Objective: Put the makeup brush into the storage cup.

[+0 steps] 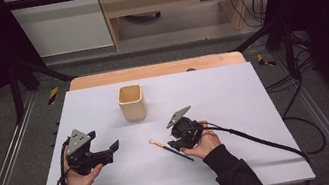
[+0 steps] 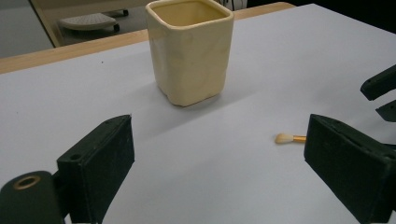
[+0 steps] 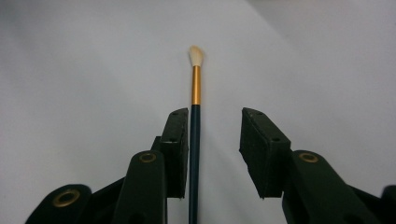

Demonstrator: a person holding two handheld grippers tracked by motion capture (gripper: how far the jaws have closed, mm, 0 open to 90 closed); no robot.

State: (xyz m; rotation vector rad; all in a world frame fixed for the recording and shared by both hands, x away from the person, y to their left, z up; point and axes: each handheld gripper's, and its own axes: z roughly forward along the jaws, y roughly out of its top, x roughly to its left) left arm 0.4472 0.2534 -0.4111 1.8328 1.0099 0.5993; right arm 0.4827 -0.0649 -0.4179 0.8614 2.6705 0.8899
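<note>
- Paintbrush [image 3: 194, 121] lies flat on the counter [image 1: 253, 88], in front of the cream cup [image 1: 132, 103].
- Right tongs [image 3: 215, 140] apart, straddling its handle; left tongs [image 2: 219, 168] apart, empty.
- Light, thin, stiff, likely rolls; grip mid-handle, not the soft bristles.

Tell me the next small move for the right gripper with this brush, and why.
Probably close the right gripper on the brush before lifting. Its jaws stand apart with the dark handle between them, lying against one jaw and clear of the other, so nothing is clamped. The brush lies flat on the white table, bristles toward the cream cup, its likely destination.
</note>
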